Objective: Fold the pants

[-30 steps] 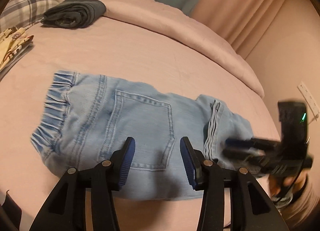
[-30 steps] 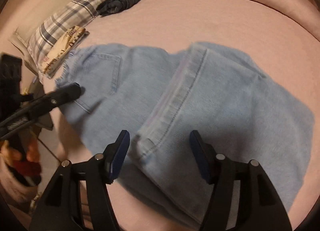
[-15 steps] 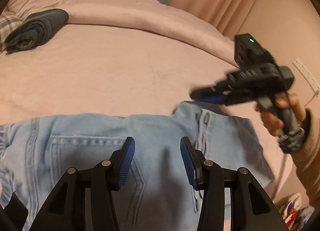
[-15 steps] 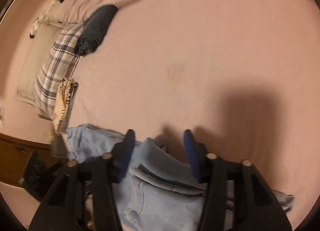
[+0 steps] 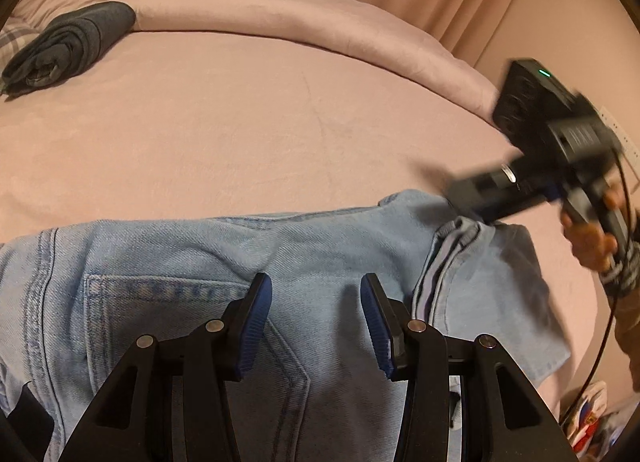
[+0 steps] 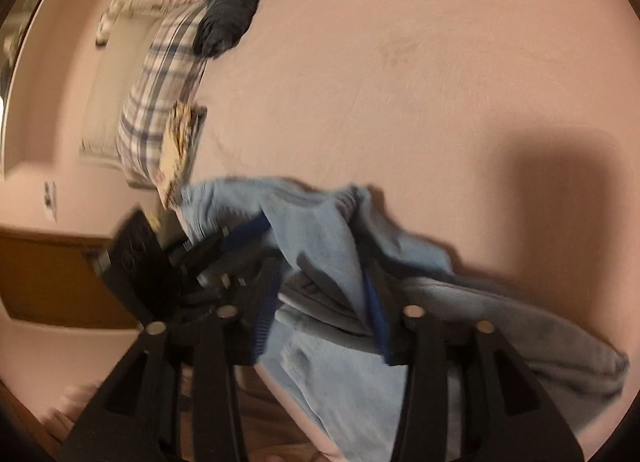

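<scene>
On the pink bed (image 5: 248,133) the jeans (image 5: 328,262) lie near the front edge. A second ago the right tool (image 6: 320,310) hovered spread over the folded leg; now it brackets bunched denim, grip unclear, suggesting another fold. The left tool (image 5: 316,322) hangs spread over the seat.

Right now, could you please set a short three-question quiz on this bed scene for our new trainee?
1. True or false: the left gripper has its fingers closed on the light blue jeans.
2. Multiple choice: the rolled dark grey garment lies (A) on the jeans, (B) on the pink bed apart from the jeans, (C) on the floor.
3. Fill in: in the right wrist view, the folded denim lies between the fingers of the right gripper, and the plaid ____ lies at the far left of the bed.

Key: 1 false, the fingers stand apart above the back pocket; 2 B; 3 pillow.
</scene>
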A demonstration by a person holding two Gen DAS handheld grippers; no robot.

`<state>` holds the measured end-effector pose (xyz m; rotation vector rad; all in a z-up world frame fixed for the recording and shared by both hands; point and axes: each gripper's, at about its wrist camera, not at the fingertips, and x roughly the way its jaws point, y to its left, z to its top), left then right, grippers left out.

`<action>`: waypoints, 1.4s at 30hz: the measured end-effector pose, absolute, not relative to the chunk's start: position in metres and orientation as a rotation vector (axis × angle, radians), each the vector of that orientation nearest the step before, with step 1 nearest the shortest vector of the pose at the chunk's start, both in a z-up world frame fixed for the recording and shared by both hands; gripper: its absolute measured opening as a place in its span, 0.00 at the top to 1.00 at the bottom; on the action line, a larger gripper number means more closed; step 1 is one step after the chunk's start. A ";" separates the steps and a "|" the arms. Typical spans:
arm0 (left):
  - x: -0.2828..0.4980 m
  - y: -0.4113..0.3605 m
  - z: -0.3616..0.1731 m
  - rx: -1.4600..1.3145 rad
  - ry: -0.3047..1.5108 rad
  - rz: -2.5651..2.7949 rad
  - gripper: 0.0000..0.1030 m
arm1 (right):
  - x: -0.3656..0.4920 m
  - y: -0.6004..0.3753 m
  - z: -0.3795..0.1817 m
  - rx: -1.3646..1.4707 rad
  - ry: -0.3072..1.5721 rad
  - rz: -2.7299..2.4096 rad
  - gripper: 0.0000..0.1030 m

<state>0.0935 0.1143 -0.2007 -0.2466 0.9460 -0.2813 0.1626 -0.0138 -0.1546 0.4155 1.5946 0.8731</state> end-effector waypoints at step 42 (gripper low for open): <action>-0.062 0.271 -0.187 -0.797 0.799 0.048 0.38 | 0.076 0.099 -0.104 -0.009 1.183 0.788 0.59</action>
